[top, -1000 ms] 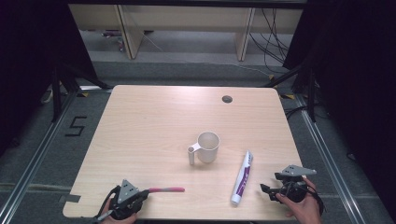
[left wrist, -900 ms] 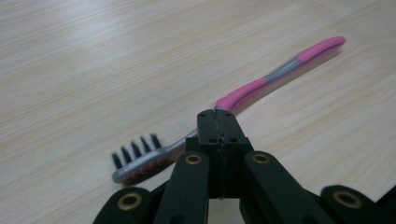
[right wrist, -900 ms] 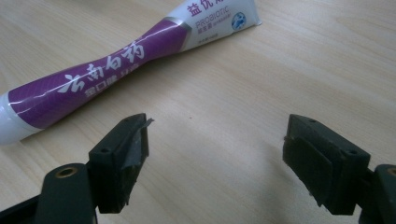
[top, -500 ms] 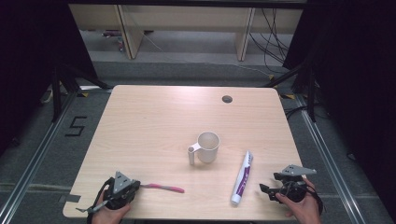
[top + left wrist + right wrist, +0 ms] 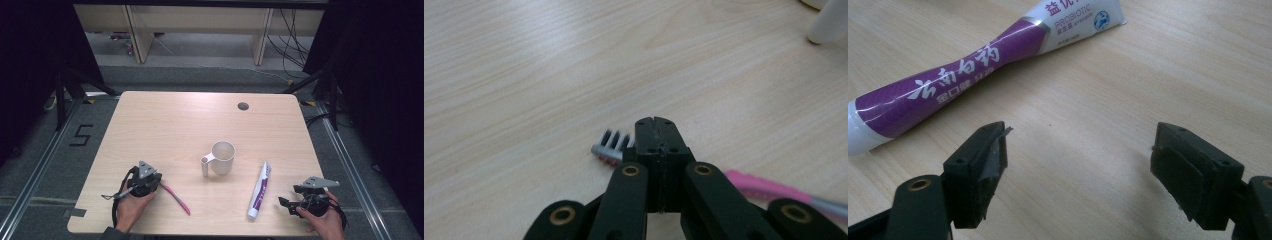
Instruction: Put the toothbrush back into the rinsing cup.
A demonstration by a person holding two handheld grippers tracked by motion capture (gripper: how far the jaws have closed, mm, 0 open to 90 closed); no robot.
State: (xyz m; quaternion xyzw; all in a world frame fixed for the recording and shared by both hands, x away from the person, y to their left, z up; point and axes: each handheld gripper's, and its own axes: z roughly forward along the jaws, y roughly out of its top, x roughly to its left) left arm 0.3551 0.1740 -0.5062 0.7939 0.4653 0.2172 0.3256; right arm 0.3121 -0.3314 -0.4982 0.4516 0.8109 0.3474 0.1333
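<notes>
Lying crosswise under left tongs (image 5: 655, 125): toothbrush (image 5: 613, 150)

1. Our left hand (image 5: 131, 206) comes in from the bottom edge & wraps the left gripper (image 5: 145, 181) from behind; grey plate on top, cable looping off to its left.
2. Left gripper (image 5: 655, 122): jaws pressed together, tips meeting w/ no gap, pointing fwd & low.
3. Our right hand (image 5: 324, 224) cups the right gripper (image 5: 285, 204) from below/behind, grey plate up top.
4. Right gripper (image 5: 1079, 150): jaws spread wide, pads facing each other w/ a broad gap, nothing between; tips aim to our left.
</notes>
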